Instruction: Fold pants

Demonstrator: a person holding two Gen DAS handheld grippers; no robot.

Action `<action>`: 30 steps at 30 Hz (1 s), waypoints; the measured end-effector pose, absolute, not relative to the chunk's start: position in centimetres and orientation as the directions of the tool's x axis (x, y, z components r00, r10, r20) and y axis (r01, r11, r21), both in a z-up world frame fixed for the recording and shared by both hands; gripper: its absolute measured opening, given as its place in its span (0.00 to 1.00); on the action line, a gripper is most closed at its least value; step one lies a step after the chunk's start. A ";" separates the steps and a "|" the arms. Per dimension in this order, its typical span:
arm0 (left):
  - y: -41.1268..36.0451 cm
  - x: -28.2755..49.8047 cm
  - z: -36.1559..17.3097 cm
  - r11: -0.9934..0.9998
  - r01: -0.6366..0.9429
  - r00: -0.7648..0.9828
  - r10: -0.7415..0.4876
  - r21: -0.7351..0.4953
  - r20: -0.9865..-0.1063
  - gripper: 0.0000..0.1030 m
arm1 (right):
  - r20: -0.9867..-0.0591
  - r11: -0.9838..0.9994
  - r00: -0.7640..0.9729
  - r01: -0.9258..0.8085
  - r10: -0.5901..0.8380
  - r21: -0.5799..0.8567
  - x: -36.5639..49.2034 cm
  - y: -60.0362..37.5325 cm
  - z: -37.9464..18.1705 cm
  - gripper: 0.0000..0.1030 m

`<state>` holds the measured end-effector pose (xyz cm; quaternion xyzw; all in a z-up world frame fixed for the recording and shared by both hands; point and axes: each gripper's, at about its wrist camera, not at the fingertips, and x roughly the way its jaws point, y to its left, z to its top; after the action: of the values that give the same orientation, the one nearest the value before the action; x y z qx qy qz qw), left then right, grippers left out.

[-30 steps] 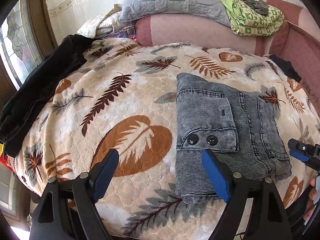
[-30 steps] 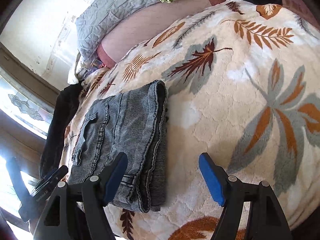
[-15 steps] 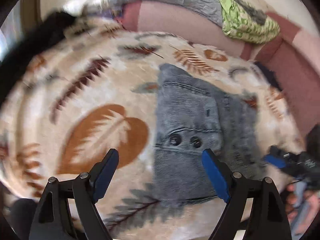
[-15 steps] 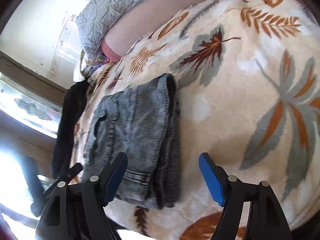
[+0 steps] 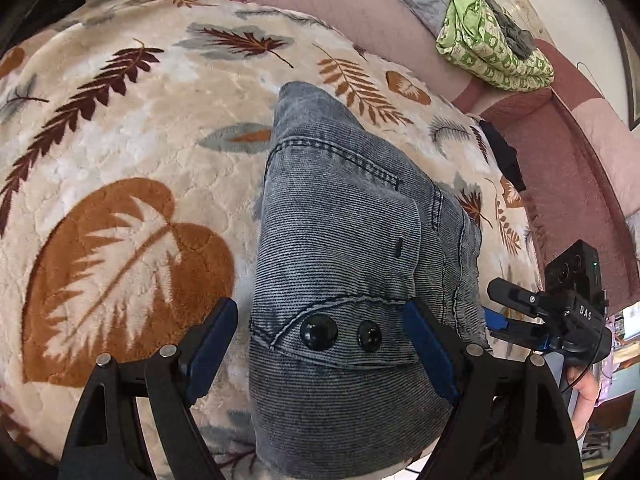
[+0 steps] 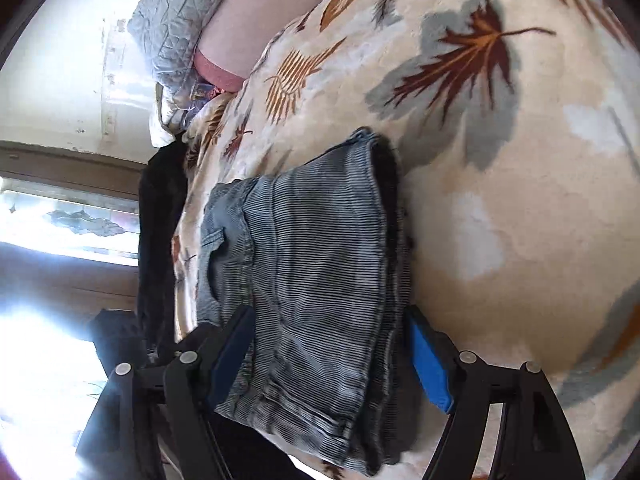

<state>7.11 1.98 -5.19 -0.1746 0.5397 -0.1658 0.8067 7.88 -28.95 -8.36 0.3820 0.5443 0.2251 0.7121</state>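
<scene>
The pants [image 5: 344, 280], grey-blue ribbed denim, lie folded into a compact stack on a cream blanket [image 5: 132, 152] printed with brown and grey leaves. The stack sits near the blanket's close edge. In the left wrist view the top layer shows a pocket flap with two black buttons [image 5: 319, 331].

Left gripper [image 5: 322, 344]: fingers spread wide, one blue pad on each side of the pants' near end. The left pad [image 5: 212, 344] is over bare blanket, just beside the denim; the right pad [image 5: 430, 354] lies against or just over the cloth, and contact cannot be told. The pads do not squeeze the stack.

Right gripper [image 6: 332, 360]: fingers spread wide, straddling the other near corner of the stack. The denim runs between the two pads. The left pad [image 6: 230, 354] overlaps the cloth edge; the right pad [image 6: 430, 364] is just beside the layered fold edge. No pinch is visible. In the left wrist view this gripper [image 5: 516, 320] shows at the right, held in a hand [image 5: 586, 392], at the stack's right edge.

Surroundings: a pink bolster [image 5: 340, 4] lies along the far side of the blanket, with a grey quilt [image 6: 176, 20] and a green patterned cloth [image 5: 488, 52] on it. A dark garment [image 6: 160, 232] lies along the blanket's edge towards a bright window [image 6: 68, 216].
</scene>
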 end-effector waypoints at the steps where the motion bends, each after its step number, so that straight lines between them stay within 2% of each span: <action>1: 2.0 7.2 -5.4 0.882 0.076 0.360 -0.459 -0.465 -0.812 0.83 | -0.601 0.607 0.308 0.089 0.737 0.790 7.9 -28.8 -8.4 0.76; 6: 2.1 7.1 -5.7 0.880 0.075 0.366 -0.461 -0.469 -0.808 0.83 | -0.629 0.627 0.323 0.125 0.707 0.769 8.1 -29.0 -8.6 0.71; 9: 2.2 6.2 -4.5 0.908 0.080 0.411 -0.405 -0.411 -0.817 0.83 | -0.706 0.740 0.420 0.110 0.570 0.663 7.2 -29.8 -5.8 0.72; 10: 2.1 5.7 -3.8 0.922 0.086 0.442 -0.374 -0.376 -0.815 0.83 | -0.694 0.757 0.465 0.075 0.549 0.649 6.7 -29.9 -4.2 0.73; 13: 1.5 3.9 -1.6 0.948 0.130 0.530 -0.315 -0.291 -0.787 0.83 | -0.608 0.705 0.490 -0.017 0.624 0.709 5.5 -29.4 -1.8 0.73; 16: 1.1 3.2 -1.3 0.947 0.164 0.526 -0.322 -0.278 -0.787 0.83 | -0.512 0.572 0.375 -0.060 0.773 0.818 5.0 -27.6 -3.1 0.73; 17: 0.9 3.3 -1.6 0.949 0.166 0.513 -0.315 -0.267 -0.799 0.83 | -0.534 0.580 0.333 -0.051 0.778 0.813 4.9 -26.8 -4.2 0.73; 18: 0.6 3.4 -2.3 0.955 0.167 0.496 -0.298 -0.247 -0.815 0.83 | -0.607 0.641 0.282 -0.036 0.743 0.767 4.8 -26.0 -5.8 0.73; 19: 0.4 3.7 -3.2 0.961 0.170 0.467 -0.274 -0.219 -0.841 0.84 | -0.643 0.671 0.261 -0.021 0.720 0.741 4.7 -25.7 -7.0 0.69; 20: 0.3 3.7 -3.7 0.962 0.172 0.450 -0.270 -0.214 -0.851 0.84 | -0.638 0.673 0.300 -0.016 0.709 0.740 4.3 -26.1 -7.4 0.61; 26: 0.6 2.4 -1.2 0.961 0.187 0.537 -0.275 -0.205 -0.798 0.84 | -0.634 0.694 0.376 -0.036 0.676 0.719 5.3 -27.5 -3.4 0.61; 30: -0.5 2.6 -3.8 0.966 0.211 0.461 -0.236 -0.153 -0.855 0.85 | -0.654 0.737 0.447 -0.019 0.611 0.675 7.3 -28.0 -2.4 0.63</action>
<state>2.57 -0.49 -3.77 -0.0126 0.5024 -0.1307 0.8546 7.34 -27.97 -2.39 0.3036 0.4870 0.1981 0.7946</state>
